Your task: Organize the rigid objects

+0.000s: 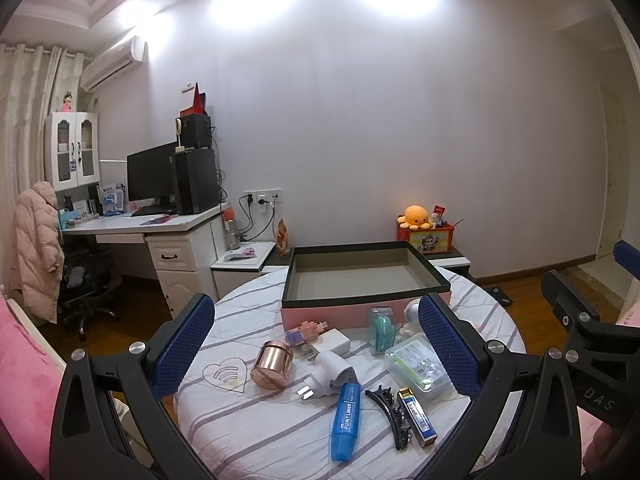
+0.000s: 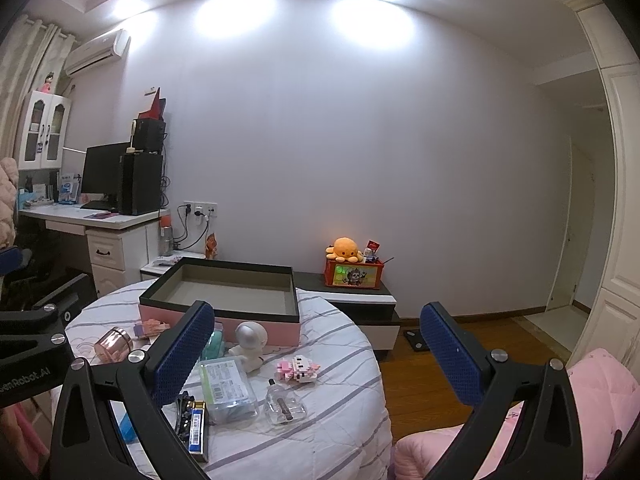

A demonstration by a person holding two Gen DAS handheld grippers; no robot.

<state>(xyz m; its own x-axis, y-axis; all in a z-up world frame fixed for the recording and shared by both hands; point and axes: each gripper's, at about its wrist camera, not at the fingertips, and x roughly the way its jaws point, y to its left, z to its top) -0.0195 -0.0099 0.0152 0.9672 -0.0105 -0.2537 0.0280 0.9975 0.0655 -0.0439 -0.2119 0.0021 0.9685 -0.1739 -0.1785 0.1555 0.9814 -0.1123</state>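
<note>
A pink box with a black rim [image 1: 362,300] [image 2: 220,312] stands open and empty at the far side of a round table. Loose items lie before it: a copper jar [image 1: 272,364] [image 2: 113,344], a white plug adapter [image 1: 330,374], a blue marker [image 1: 346,420], a black hair clip [image 1: 394,414], a blue-gold harmonica [image 1: 416,416] [image 2: 197,430], a clear plastic case [image 1: 420,366] [image 2: 228,390], a teal tape roll [image 1: 382,330], a white astronaut figure [image 2: 250,344], a pink brick toy [image 2: 298,369], a glass bottle [image 2: 284,404]. My left gripper [image 1: 316,344] and right gripper [image 2: 316,354] are open and empty above the table.
The table wears a white striped cloth [image 1: 248,432]. A low cabinet behind it holds a red box with an orange plush octopus [image 2: 346,250]. A desk with a monitor [image 1: 152,176] stands left. Pink bedding [image 2: 592,384] lies at right, wood floor between.
</note>
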